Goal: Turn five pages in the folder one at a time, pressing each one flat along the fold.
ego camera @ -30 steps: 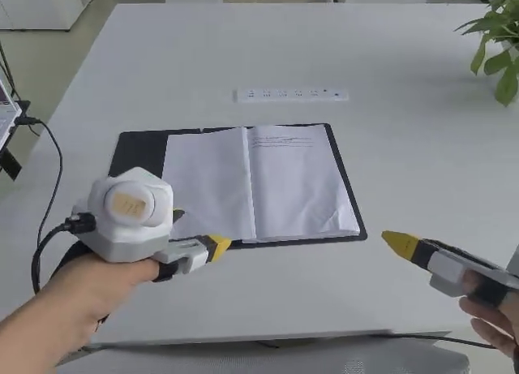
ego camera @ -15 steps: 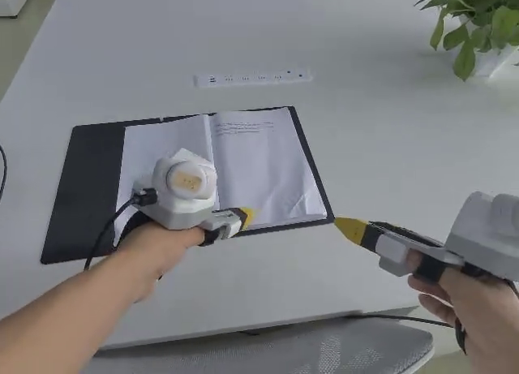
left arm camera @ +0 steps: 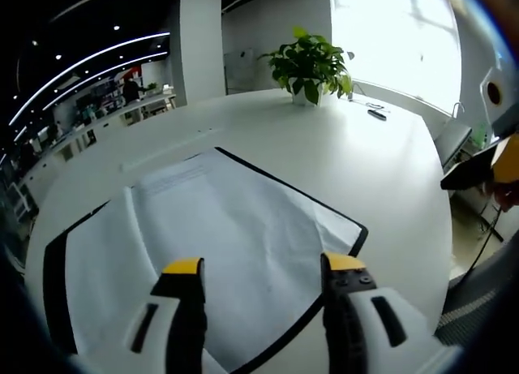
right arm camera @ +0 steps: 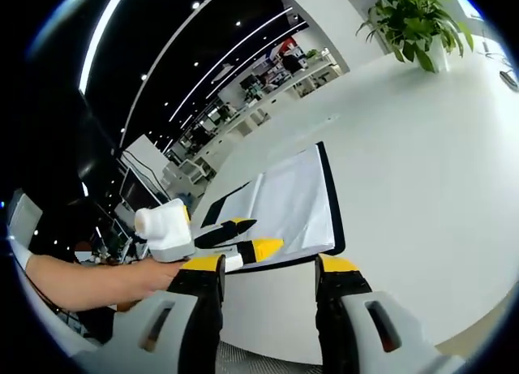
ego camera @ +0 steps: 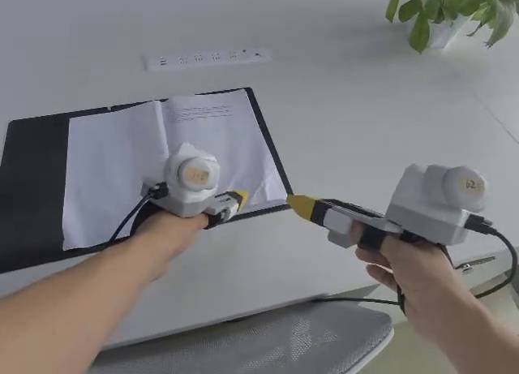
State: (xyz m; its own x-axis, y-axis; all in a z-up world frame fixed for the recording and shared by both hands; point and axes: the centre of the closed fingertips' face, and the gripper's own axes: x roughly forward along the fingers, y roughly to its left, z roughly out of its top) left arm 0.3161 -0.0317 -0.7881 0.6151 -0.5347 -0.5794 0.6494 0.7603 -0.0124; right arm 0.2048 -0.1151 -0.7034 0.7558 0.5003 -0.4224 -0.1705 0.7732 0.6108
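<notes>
Yellow-tipped jaws of the left gripper point(left arm camera: 263, 264) stand apart with nothing between them. They hang over the near edge of the right-hand page point(ego camera: 219, 139) in the folder point(ego camera: 32, 187); whether they touch the paper I cannot tell. The right gripper point(right arm camera: 268, 264) has its jaws parted as well and holds nothing, with its tips just off the folder's near right corner, above bare surface point(ego camera: 365, 106).

One black folder lies open and flat, holding white sheets. Two pages face up, the right-hand one and a left-hand page point(ego camera: 113, 171), which meet at the centre fold. A strip of black cover shows to the left of the paper. A few printed lines point(ego camera: 199, 110) run across the top of the right-hand page, too small to read.

Beyond the folder's far edge lies one white power strip point(ego camera: 207, 59), apart from the folder; any marking on it is too small to make out. Further off, past the folder's far right corner, one white pot point(ego camera: 444, 32) holds a leafy green plant point(left arm camera: 308, 62). Nearer than the folder, below the edge of the surface, is one grey chair point(ego camera: 268, 341).
</notes>
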